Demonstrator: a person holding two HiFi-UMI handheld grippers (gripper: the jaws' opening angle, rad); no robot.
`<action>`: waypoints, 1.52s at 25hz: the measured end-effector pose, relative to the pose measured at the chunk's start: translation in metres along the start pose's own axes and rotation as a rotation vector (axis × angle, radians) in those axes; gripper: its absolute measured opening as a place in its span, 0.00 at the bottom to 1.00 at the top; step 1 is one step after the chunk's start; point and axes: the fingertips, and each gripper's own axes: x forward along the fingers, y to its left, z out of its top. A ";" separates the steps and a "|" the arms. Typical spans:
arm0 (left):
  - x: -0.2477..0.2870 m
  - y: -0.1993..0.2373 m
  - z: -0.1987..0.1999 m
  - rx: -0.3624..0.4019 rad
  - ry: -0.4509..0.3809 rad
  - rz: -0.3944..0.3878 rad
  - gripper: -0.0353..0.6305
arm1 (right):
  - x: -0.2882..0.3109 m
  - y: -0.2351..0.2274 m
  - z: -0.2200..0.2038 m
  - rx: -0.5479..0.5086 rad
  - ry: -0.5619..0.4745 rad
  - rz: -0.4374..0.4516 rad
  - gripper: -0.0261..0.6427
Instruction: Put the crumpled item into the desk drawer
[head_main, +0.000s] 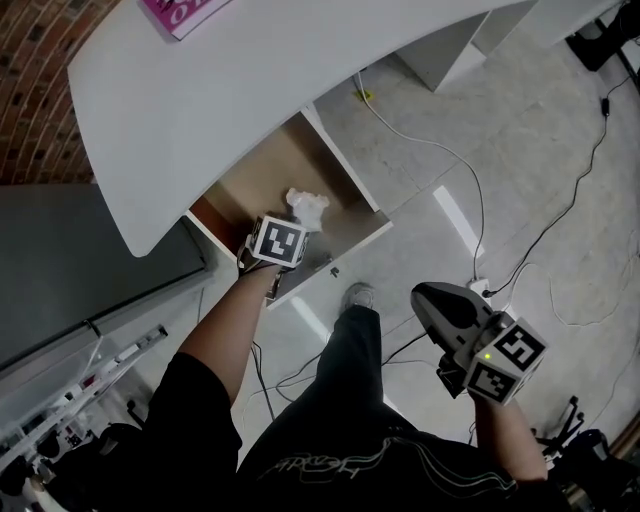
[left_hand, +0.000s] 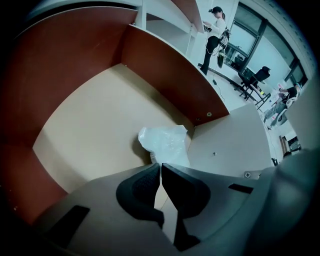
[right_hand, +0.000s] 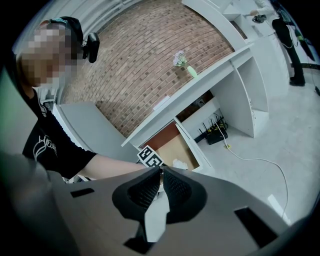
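Note:
The desk drawer stands pulled out under the white desktop. Its pale floor and red-brown walls fill the left gripper view. My left gripper reaches into the drawer, and its jaws are shut on an edge of the white crumpled item, which sits at their tips just above the drawer floor. From above, the crumpled item shows beyond the marker cube. My right gripper hangs shut and empty over the floor, away from the desk. In its own view, its jaws point at the drawer.
A pink printed object lies on the desktop's far edge. A grey cabinet stands left of the drawer. Cables run across the tiled floor. My shoe is just below the drawer front. Other people stand far off in the room.

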 end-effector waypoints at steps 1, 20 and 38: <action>0.000 0.002 -0.001 -0.005 0.005 0.007 0.09 | 0.000 0.000 -0.002 0.003 -0.003 0.001 0.11; -0.205 -0.104 0.010 -0.174 -0.438 -0.193 0.51 | -0.091 0.099 -0.002 -0.086 -0.091 0.044 0.11; -0.579 -0.323 -0.076 -0.041 -0.894 -0.458 0.13 | -0.273 0.332 0.010 -0.367 -0.320 0.145 0.11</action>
